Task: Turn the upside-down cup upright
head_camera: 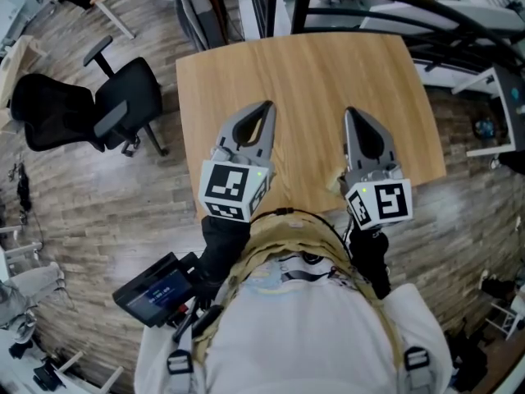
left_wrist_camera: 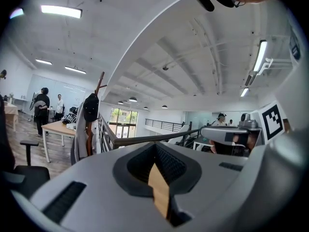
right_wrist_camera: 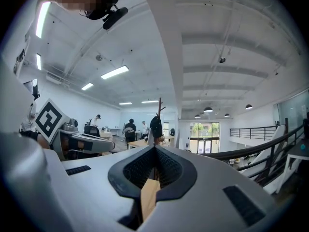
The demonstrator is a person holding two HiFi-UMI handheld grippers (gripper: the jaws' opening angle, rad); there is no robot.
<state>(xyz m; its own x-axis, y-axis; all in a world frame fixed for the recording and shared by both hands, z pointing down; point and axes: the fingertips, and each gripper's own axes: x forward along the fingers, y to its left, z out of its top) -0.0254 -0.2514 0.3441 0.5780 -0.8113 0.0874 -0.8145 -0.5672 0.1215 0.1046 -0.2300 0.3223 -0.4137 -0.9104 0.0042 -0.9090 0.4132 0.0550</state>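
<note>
No cup shows in any view. The wooden table [head_camera: 312, 72] lies below me in the head view with nothing standing on it. My left gripper [head_camera: 266, 106] hangs over the table's near left part with its jaws together and nothing between them. My right gripper [head_camera: 350, 112] is beside it over the near right part, also shut and holding nothing. Both point level, out across the room. In the left gripper view the left gripper [left_wrist_camera: 155, 144] has its jaws meeting at the tip, and the right gripper [right_wrist_camera: 154, 148] looks the same in the right gripper view.
A black office chair [head_camera: 102, 105] stands on the wood floor left of the table. A dark railing [head_camera: 361, 2] runs behind the table's far edge. A coat stand [left_wrist_camera: 90, 112] and people at a far table [left_wrist_camera: 55, 127] show in the room.
</note>
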